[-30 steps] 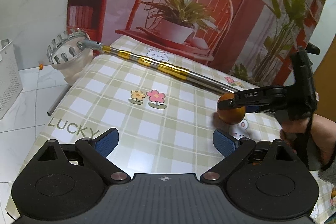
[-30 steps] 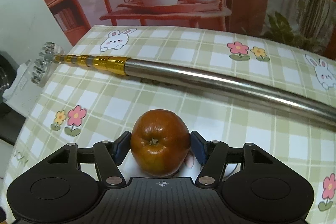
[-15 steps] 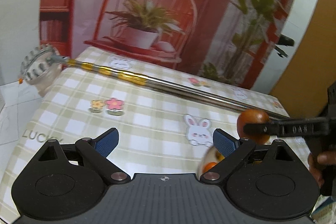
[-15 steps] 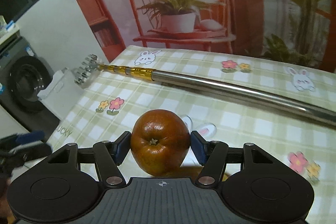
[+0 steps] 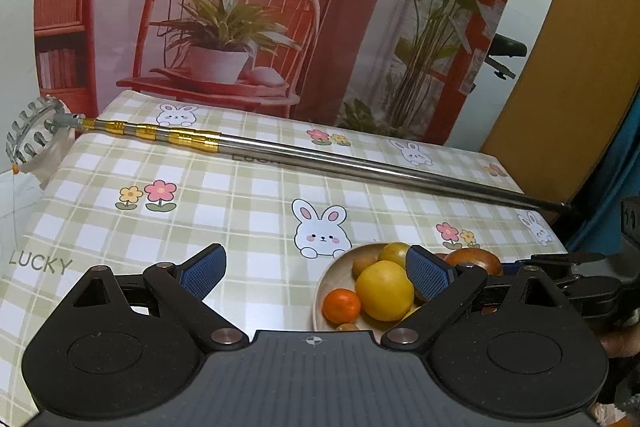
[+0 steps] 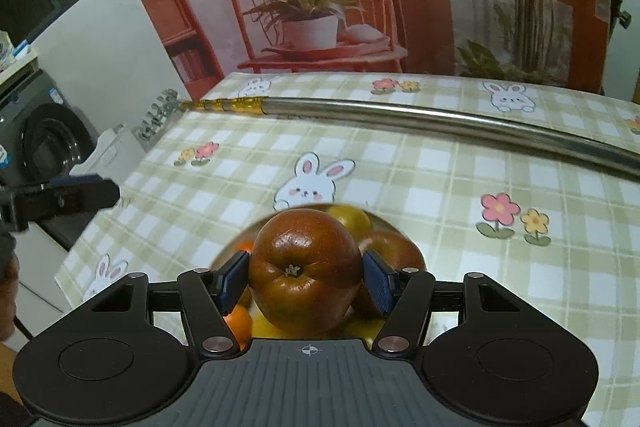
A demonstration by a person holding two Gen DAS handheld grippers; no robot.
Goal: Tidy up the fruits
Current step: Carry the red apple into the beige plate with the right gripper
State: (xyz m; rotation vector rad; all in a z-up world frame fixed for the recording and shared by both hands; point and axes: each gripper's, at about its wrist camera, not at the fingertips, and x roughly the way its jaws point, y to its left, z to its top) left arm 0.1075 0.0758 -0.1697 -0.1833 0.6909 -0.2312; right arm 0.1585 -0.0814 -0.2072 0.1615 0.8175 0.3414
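Observation:
My right gripper point(image 6: 306, 281) is shut on a red-brown apple point(image 6: 306, 269) and holds it just above a pale wooden bowl point(image 5: 324, 283) of fruit. In the left wrist view the bowl holds a yellow lemon point(image 5: 384, 290), a small orange point(image 5: 341, 305) and other fruit, and the held apple point(image 5: 472, 261) shows at the bowl's right side. My left gripper point(image 5: 316, 269) is open and empty, low over the table, left of the bowl. The bowl's near part is hidden behind both grippers.
A long metal telescopic pole point(image 5: 320, 157) with gold bands lies across the far side of the checked tablecloth point(image 5: 224, 203); its toothed picker head point(image 5: 30, 133) overhangs the left edge. A printed backdrop stands behind. A washing machine point(image 6: 44, 139) stands left of the table.
My right gripper has carried the apple from the table's middle to above the fruit bowl. My left gripper has swung right, bringing the bowl into its view.

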